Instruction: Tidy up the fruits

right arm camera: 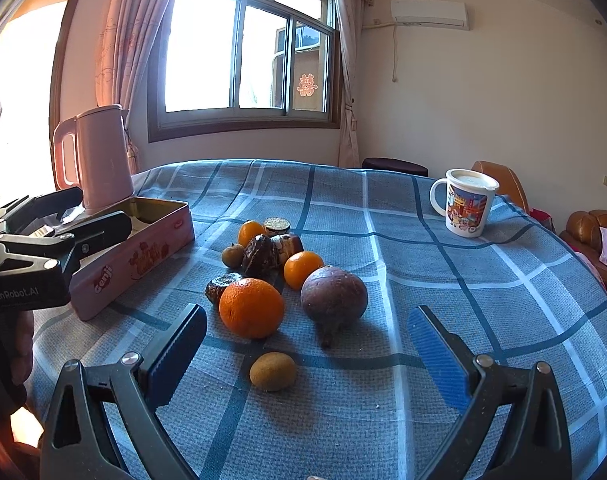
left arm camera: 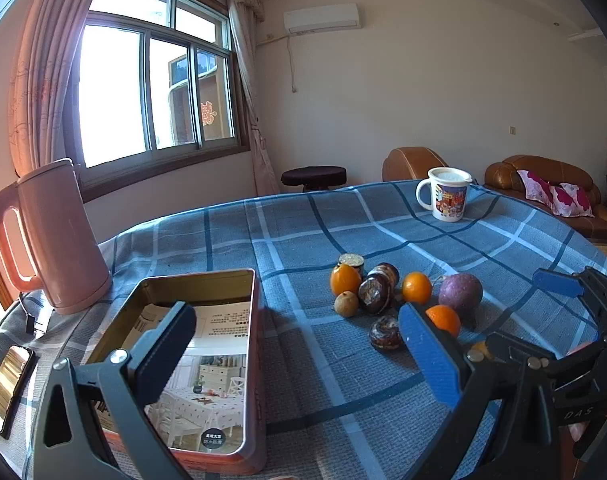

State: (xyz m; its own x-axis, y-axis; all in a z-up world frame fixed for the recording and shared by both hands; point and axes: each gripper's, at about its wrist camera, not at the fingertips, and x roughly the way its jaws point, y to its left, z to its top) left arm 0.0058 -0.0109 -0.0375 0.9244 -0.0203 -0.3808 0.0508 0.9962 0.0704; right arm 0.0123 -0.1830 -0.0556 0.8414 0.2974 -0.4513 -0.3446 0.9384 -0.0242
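Fruit cluster of round oranges (right arm camera: 251,307) and purple passionfruit (right arm camera: 333,294) on blue plaid tablecloth (right arm camera: 443,292) | pink rectangular tin (left arm camera: 207,344) open, beside | left gripper (left arm camera: 299,356) spread, empty | right gripper (right arm camera: 307,360) spread, empty

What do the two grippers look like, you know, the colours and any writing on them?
Both are black plastic clamp-style frames with silver rivets at the pivots and ribbed blue pads on the fingers. The left gripper carries white "GenRobot.AI" lettering on its body, readable in the right wrist view. The right gripper shows "DAS" embossed on its body in the left wrist view.
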